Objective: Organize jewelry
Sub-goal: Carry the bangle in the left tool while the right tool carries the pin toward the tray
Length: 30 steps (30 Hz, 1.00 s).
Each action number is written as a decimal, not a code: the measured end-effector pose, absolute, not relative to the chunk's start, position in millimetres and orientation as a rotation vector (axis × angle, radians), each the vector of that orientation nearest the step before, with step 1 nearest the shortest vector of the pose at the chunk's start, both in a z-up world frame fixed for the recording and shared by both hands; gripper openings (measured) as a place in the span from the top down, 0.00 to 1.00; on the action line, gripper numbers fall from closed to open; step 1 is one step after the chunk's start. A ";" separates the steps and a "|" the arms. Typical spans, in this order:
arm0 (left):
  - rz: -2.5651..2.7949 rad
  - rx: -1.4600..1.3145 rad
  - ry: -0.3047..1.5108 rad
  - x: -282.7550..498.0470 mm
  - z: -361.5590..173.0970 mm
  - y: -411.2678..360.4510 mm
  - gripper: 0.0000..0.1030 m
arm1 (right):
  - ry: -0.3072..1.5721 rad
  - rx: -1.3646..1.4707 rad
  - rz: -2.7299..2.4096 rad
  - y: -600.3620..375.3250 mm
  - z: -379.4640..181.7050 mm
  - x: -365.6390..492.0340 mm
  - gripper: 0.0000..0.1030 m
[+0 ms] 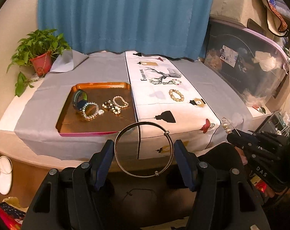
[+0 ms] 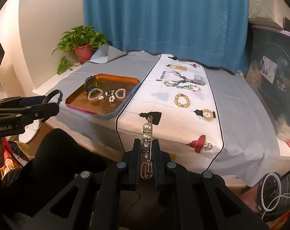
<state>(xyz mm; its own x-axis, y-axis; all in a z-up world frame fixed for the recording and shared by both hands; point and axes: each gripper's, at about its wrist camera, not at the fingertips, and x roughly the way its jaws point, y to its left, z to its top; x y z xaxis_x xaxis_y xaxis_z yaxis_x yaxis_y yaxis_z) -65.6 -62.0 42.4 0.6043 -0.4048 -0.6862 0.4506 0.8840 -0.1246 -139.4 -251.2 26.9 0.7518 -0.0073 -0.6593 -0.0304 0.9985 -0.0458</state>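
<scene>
My left gripper (image 1: 144, 149) is shut on a silver bangle (image 1: 124, 168), held off the table's near edge in front of the orange tray (image 1: 106, 85). The tray holds several bracelets (image 1: 90, 110) and a dark watch (image 1: 79, 97). My right gripper (image 2: 146, 146) is shut on a gold pearl pin (image 2: 147, 129), held above the near edge of the white printed runner (image 2: 160, 107). A beige bead bracelet (image 2: 182, 100) and colourful bracelets (image 2: 192, 87) lie on the runner. The right gripper (image 1: 235, 137) shows at the right of the left wrist view; the left gripper (image 2: 55, 100) shows at the left of the right wrist view.
A grey cloth (image 1: 99, 67) covers the table. A potted plant (image 1: 40, 61) stands at the back left, before a blue curtain (image 1: 124, 15). A clear storage bin (image 1: 246, 67) stands at the right. A dark-clothed leg (image 2: 55, 153) is below the table's edge.
</scene>
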 end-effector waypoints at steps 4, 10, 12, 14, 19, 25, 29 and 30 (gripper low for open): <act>-0.478 0.063 0.769 -69.2 43.8 -56.9 0.42 | 0.718 -0.068 0.021 -246.1 27.5 -140.1 0.88; -0.451 0.070 0.760 -69.3 43.2 -50.8 0.42 | 0.734 -0.087 0.036 -237.3 24.2 -135.6 0.88; -0.449 0.068 0.761 -68.7 42.5 -50.2 0.42 | 0.738 -0.092 0.039 -235.4 23.3 -133.7 0.88; -0.448 0.070 0.760 -67.7 41.9 -49.8 0.42 | 0.742 -0.098 0.041 -233.4 22.6 -131.3 0.88; -0.444 0.075 0.761 -64.5 39.4 -48.8 0.42 | 0.757 -0.103 0.040 -230.3 19.3 -124.9 0.88; -0.437 0.066 0.776 -54.5 33.8 -43.5 0.42 | 0.777 -0.122 0.050 -224.6 15.0 -113.3 0.88; -0.431 0.058 0.787 -46.3 29.1 -40.3 0.42 | 0.793 -0.132 0.053 -220.1 11.3 -103.2 0.88; -0.430 0.056 0.791 -44.4 27.6 -39.9 0.42 | 0.799 -0.135 0.054 -218.6 9.8 -99.9 0.88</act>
